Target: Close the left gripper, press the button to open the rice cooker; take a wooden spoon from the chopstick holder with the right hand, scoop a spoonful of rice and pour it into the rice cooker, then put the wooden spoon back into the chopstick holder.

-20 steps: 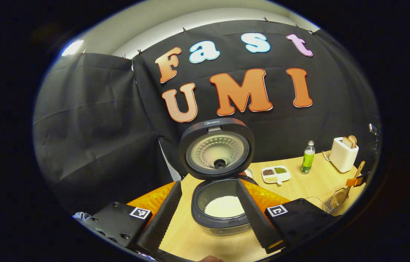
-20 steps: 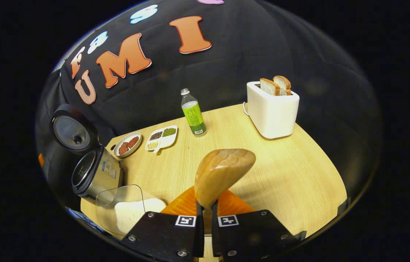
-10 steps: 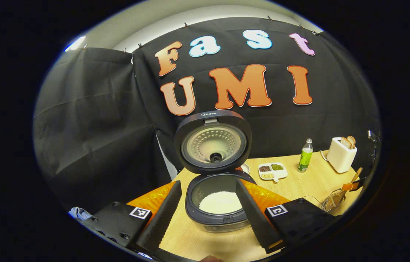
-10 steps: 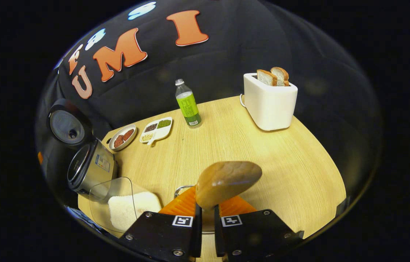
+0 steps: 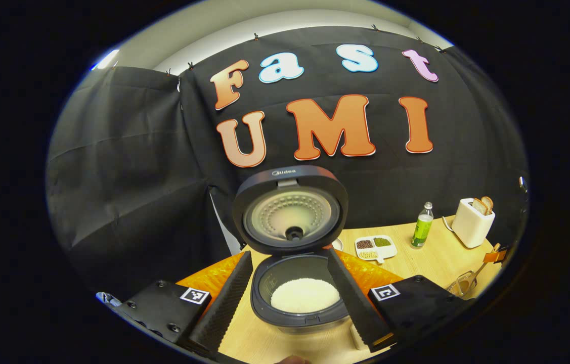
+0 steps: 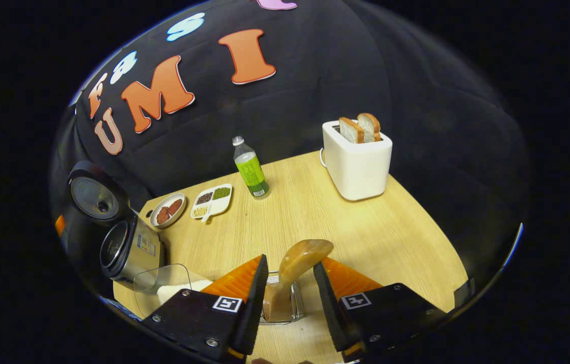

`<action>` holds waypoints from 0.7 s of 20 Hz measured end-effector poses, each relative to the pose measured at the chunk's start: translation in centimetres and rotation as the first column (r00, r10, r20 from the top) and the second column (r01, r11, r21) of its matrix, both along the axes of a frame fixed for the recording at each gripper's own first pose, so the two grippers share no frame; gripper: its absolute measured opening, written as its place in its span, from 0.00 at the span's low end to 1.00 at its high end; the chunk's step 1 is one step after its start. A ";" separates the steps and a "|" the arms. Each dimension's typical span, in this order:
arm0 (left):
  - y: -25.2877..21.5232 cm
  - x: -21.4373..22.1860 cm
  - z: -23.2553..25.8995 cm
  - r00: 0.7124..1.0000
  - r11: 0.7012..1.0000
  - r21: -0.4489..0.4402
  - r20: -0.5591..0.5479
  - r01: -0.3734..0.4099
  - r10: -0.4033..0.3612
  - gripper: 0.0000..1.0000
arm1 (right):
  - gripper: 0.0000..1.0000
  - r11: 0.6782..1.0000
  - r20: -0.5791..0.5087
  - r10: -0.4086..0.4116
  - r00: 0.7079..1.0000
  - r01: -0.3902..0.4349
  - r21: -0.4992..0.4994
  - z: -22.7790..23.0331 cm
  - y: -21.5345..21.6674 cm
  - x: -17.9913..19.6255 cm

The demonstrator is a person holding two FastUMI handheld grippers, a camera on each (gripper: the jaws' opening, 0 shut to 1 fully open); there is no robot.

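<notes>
The rice cooker (image 5: 292, 308) stands open, its lid (image 5: 290, 212) tipped up and white rice (image 5: 305, 296) in the pot. My left gripper (image 5: 290, 255) hangs open just in front of it, one finger on each side of the pot and holding nothing. The wooden spoon (image 6: 302, 255) stands bowl up in the chopstick holder (image 6: 295, 308). My right gripper (image 6: 290, 265) is open around the spoon, with a gap on each side. The rice cooker (image 6: 130, 247) lies to its left.
A clear container of rice (image 6: 173, 289) sits beside the cooker. Farther back on the wooden table (image 6: 391, 237) are a small plate (image 6: 166, 210), a divided dish (image 6: 212, 199), a green bottle (image 6: 249, 169) and a white toaster (image 6: 358, 164) with bread.
My right gripper lowered the spoon into the chopstick holder, then opened and let go of it. The left gripper stayed open and shifted only slightly before the cooker.
</notes>
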State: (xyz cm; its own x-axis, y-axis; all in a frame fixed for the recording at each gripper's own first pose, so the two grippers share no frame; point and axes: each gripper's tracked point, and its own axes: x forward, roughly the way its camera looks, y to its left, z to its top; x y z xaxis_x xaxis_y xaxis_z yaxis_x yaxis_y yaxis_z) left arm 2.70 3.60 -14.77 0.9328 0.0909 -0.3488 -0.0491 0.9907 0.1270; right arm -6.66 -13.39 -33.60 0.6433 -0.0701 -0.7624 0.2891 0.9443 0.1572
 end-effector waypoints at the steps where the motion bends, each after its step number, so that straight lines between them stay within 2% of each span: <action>1: 0.2 1.0 0.7 1.000 1.000 -0.011 0.007 -0.003 0.003 1.00 | 0.60 1.000 0.030 0.001 1.000 0.000 -0.007 1.3 -0.2 0.6; 2: 0.6 2.0 1.6 1.000 1.000 -0.027 0.016 -0.008 0.008 1.00 | 0.68 1.000 0.059 0.000 0.998 0.002 -0.018 2.6 -0.5 1.1; 5: 1.9 5.9 4.7 0.999 0.996 -0.084 0.037 -0.026 0.030 1.00 | 0.76 0.998 0.135 0.017 0.991 -0.009 -0.063 6.1 -0.7 2.6; 8: 2.2 9.9 7.1 0.999 0.990 -0.135 0.017 -0.026 0.028 0.99 | 0.78 0.995 0.200 0.045 0.979 -0.026 -0.094 9.4 -0.1 3.9; 9: 1.9 11.6 7.3 1.000 0.990 -0.140 0.007 -0.022 0.023 0.92 | 0.78 0.995 0.219 0.052 0.974 -0.030 -0.099 10.2 0.2 4.3; 10: 2.2 13.0 7.2 0.999 0.992 -0.119 -0.008 -0.035 0.035 1.00 | 0.78 0.994 0.236 0.060 0.970 -0.037 -0.101 10.9 0.6 4.6; 11: 2.1 14.4 6.7 0.999 0.993 -0.108 -0.020 -0.044 0.042 0.98 | 0.78 0.994 0.248 0.064 0.967 -0.040 -0.102 11.5 0.9 4.7; 12: 1.8 15.9 6.1 0.998 0.994 -0.096 -0.035 -0.047 0.044 1.00 | 0.78 0.994 0.258 0.071 0.964 -0.047 -0.099 12.0 1.4 4.8; 13: 1.7 17.1 5.0 0.997 0.995 -0.082 -0.056 -0.065 0.061 0.93 | 0.78 0.994 0.263 0.078 0.962 -0.054 -0.097 12.1 1.8 4.9; 14: 1.6 18.2 3.8 0.994 0.994 -0.081 -0.087 -0.075 0.068 0.97 | 0.78 0.993 0.262 0.087 0.961 -0.064 -0.097 12.2 2.2 4.9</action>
State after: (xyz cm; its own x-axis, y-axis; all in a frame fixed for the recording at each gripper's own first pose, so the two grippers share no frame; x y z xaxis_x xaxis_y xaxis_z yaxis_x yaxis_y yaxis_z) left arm 20.86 5.16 -11.00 0.8921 0.1232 -0.4347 -0.1128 0.9924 0.0498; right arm -1.78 -11.16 -21.45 0.8276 -0.0719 -0.5566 0.1756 0.9752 0.1350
